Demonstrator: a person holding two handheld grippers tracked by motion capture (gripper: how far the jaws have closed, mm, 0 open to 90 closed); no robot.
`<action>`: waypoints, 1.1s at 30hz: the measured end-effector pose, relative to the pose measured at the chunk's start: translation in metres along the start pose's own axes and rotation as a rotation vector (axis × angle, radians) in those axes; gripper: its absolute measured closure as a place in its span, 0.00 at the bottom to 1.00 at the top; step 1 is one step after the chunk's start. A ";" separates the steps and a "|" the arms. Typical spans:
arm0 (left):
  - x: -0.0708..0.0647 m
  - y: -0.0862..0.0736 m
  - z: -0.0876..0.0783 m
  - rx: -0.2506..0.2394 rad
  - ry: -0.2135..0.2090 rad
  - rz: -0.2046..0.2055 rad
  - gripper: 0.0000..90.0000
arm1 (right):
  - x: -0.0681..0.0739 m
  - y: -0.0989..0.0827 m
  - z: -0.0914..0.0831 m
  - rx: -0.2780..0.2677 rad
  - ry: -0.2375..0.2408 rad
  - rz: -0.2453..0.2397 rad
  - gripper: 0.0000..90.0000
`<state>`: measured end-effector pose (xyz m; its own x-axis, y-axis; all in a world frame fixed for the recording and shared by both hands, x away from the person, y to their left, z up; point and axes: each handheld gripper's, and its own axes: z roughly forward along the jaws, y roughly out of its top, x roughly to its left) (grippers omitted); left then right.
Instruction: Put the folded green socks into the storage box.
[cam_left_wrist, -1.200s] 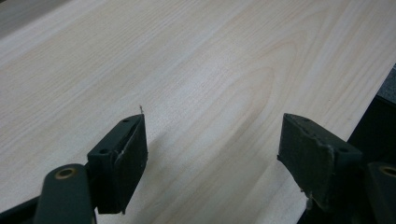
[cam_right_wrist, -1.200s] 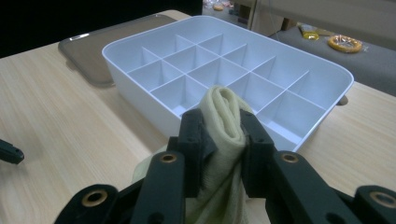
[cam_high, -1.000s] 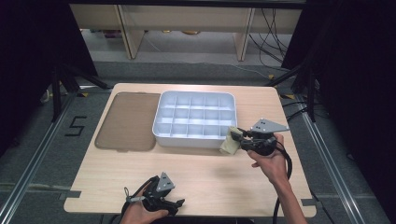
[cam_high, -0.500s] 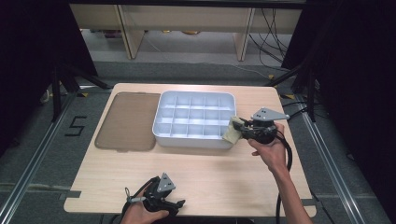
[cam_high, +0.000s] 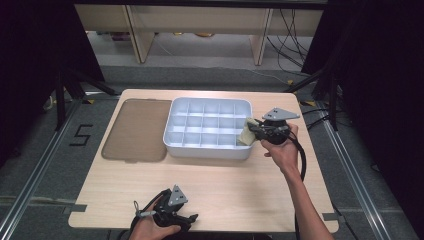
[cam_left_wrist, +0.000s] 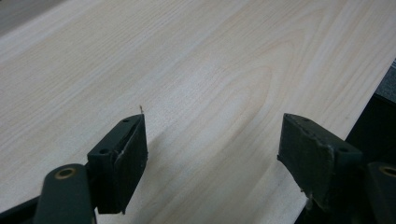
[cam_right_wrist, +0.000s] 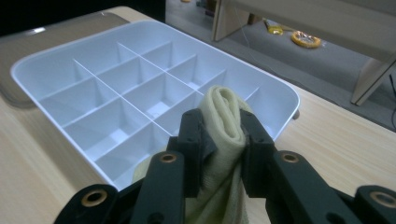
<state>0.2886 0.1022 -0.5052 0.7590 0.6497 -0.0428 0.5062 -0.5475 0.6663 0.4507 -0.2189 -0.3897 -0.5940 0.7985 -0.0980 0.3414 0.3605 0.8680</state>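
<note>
A white divided tray (cam_high: 208, 150) (cam_right_wrist: 32, 60) with several empty compartments stands at the middle back of the wooden table (cam_high: 225, 185). My right gripper (cam_high: 252, 131) (cam_right_wrist: 223, 128) is shut on a rolled pale yellow cloth (cam_high: 246, 134) (cam_right_wrist: 224, 116), held over the tray's right edge, above its near right compartments. My left gripper (cam_high: 187, 220) (cam_left_wrist: 212, 140) rests low at the table's front edge, open, with bare wood between its fingers (cam_left_wrist: 123, 154).
A flat brown lid (cam_high: 137, 130) lies on the table to the left of the tray. Table legs and cables (cam_high: 295, 30) show on the floor beyond the table. Bare tabletop stretches between the tray and the front edge.
My right gripper has carried the cloth up and away from the front, from beside the tray's front right corner to over its right edge. The left gripper has stayed put.
</note>
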 end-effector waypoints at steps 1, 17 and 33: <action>0.000 0.000 0.000 0.001 0.001 0.002 0.26 | 0.000 0.000 0.003 0.001 -0.008 -0.004 0.82; -0.002 0.000 0.001 -0.004 -0.015 -0.015 0.26 | -0.002 -0.005 0.035 0.092 -0.068 -0.049 0.82; -0.002 0.001 0.000 0.000 -0.006 0.009 0.26 | 0.012 -0.011 0.058 0.172 -0.094 -0.168 0.81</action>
<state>0.2876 0.1009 -0.5047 0.7662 0.6412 -0.0414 0.4991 -0.5535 0.6667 0.4822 -0.1848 -0.4289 -0.5855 0.7588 -0.2853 0.3675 0.5621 0.7409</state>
